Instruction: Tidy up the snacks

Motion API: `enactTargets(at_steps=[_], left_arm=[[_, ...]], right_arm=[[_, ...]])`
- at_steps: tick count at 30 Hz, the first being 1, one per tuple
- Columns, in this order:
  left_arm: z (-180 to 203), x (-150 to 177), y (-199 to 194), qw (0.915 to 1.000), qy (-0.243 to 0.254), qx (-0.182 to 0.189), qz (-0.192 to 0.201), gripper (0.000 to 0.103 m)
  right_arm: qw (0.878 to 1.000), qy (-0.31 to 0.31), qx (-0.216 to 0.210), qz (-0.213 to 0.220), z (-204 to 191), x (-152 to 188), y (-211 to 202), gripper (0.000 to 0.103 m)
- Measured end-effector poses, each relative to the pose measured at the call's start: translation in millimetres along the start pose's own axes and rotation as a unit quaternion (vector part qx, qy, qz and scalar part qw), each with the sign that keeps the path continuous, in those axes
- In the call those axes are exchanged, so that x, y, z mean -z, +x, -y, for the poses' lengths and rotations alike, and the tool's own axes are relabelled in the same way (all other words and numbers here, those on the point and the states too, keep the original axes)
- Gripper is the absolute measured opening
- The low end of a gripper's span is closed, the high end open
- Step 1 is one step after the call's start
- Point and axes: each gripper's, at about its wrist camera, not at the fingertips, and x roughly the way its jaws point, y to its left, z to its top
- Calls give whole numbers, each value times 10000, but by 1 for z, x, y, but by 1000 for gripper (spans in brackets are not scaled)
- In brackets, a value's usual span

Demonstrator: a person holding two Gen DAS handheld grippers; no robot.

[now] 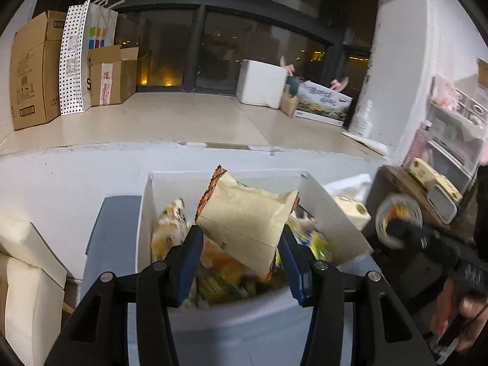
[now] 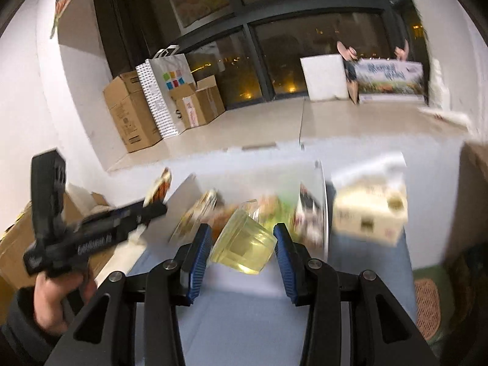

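My left gripper (image 1: 241,241) is shut on a tan snack bag (image 1: 247,216) with an orange zigzag edge and holds it over an open white box (image 1: 146,210) full of colourful snack packets (image 1: 170,228). My right gripper (image 2: 242,241) is shut on a clear yellowish plastic cup (image 2: 244,244) and holds it tilted in front of the same box (image 2: 323,201). In the left wrist view the right gripper (image 1: 405,231) shows at the right with the cup (image 1: 396,213). In the right wrist view the left gripper (image 2: 158,209) shows at the left with the bag (image 2: 158,189).
The box stands on a pale blue-grey surface (image 1: 238,335) against a low white wall (image 1: 61,177). A cream carton (image 2: 369,213) lies right of the box. Cardboard boxes (image 1: 33,70) and a paper bag (image 1: 88,52) stand on the floor beyond. White foam blocks (image 1: 27,274) sit at the left.
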Motion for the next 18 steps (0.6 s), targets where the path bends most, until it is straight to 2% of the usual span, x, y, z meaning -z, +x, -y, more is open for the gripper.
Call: enactTargets(at_steps=[1,3,4,5,7,10,11,14,16,18], left_arm=[[-3,-5,8,10000,16,6,-63,55],[-7,-10,19,9999,36,-87,-112,64],[-9,-11,28,9995,45,-163,-262,85],[-11,-10,34,9989,-15,-229,-409,103],[-15,-6,41,9978,-173,-207,-601,103],[-21,1,42,9975,-173,-323,-608,103],[-21,3,39,9975,-125,-451,-528,103],[-17,5,24,9976,-62,-634,-258,103],[-12,8,3,9984,19,-550,140,103],[-8,12,-12,9971,141,-637,393,103]], right_arm=[[10000,42,30,-39,4,-10,11,46],[9997,138,112,-151,13,-29,33,47],[9995,170,145,-232,18,-36,43,49],[9991,214,194,-323,23,-42,53,69],[9984,443,254,-244,34,-48,59,102],[9973,734,-63,-19,40,-45,48,103],[9976,690,-34,-10,38,-44,47,103],[9987,266,427,-92,25,-39,44,103],[9984,13,561,-61,15,-34,38,103],[9966,-293,765,66,0,-27,24,103]])
